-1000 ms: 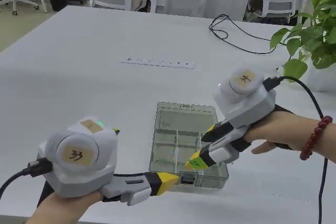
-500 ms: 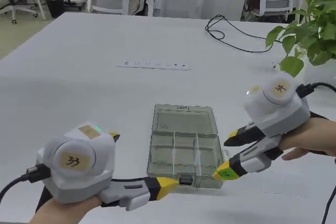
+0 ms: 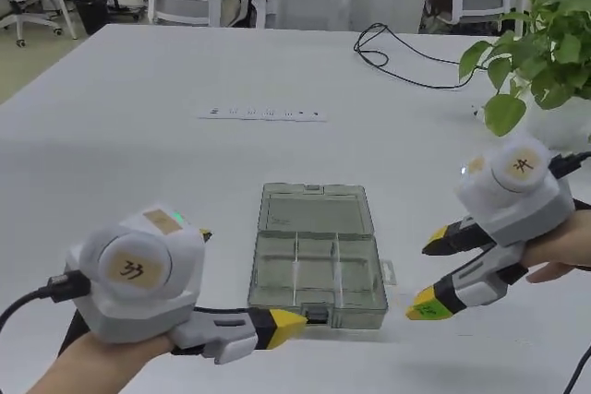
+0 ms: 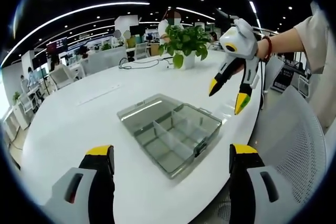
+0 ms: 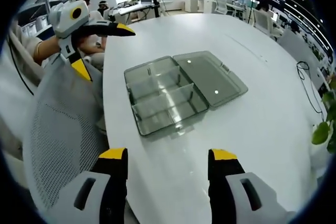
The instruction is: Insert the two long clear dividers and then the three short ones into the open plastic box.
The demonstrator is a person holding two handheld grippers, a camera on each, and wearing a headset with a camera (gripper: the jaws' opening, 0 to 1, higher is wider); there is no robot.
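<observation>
Box (image 3: 314, 211): dividers (image 3: 295, 269) stood inside. Left gripper (image 4: 170, 149), right gripper (image 3: 425, 279): both gaped empty. You likely needed every divider pressed fully home.

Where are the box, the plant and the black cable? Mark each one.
box (image 3: 317, 209), head view, on its open lid.
plant (image 3: 503, 113), head view, on a low leaf.
cable (image 3: 358, 45), head view, on the left bend of its loop.
</observation>
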